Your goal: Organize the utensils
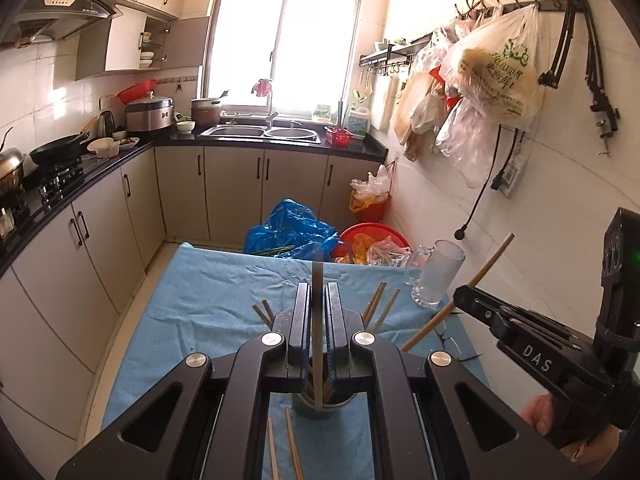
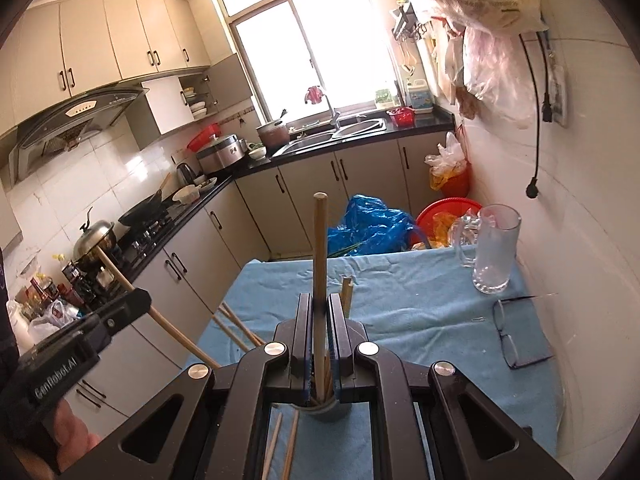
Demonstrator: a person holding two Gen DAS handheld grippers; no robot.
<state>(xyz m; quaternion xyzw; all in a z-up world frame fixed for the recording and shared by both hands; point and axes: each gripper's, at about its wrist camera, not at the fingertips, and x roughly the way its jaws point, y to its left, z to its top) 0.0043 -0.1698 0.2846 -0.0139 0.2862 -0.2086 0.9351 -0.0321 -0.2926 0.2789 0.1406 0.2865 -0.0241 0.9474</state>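
Note:
Each gripper is shut on one wooden chopstick. My left gripper (image 1: 318, 294) holds a chopstick (image 1: 317, 320) upright over a grey holder cup (image 1: 320, 407) on the blue cloth; its lower end reaches into the cup. My right gripper (image 2: 319, 306) holds another chopstick (image 2: 319, 264) the same way above the cup (image 2: 326, 410). Several chopsticks stand in the cup, their tips (image 1: 378, 300) fanning out. Two loose chopsticks (image 1: 282, 446) lie on the cloth near me. The right gripper also shows in the left wrist view (image 1: 460, 294), the left one in the right wrist view (image 2: 140, 300).
The table with the blue cloth (image 2: 420, 304) carries a glass mug (image 2: 494, 250) at the far right and a pair of glasses (image 2: 510, 332). Beyond it lie a blue plastic bag (image 1: 292, 230) and red basins (image 1: 372, 234). Kitchen counters run along the left and back.

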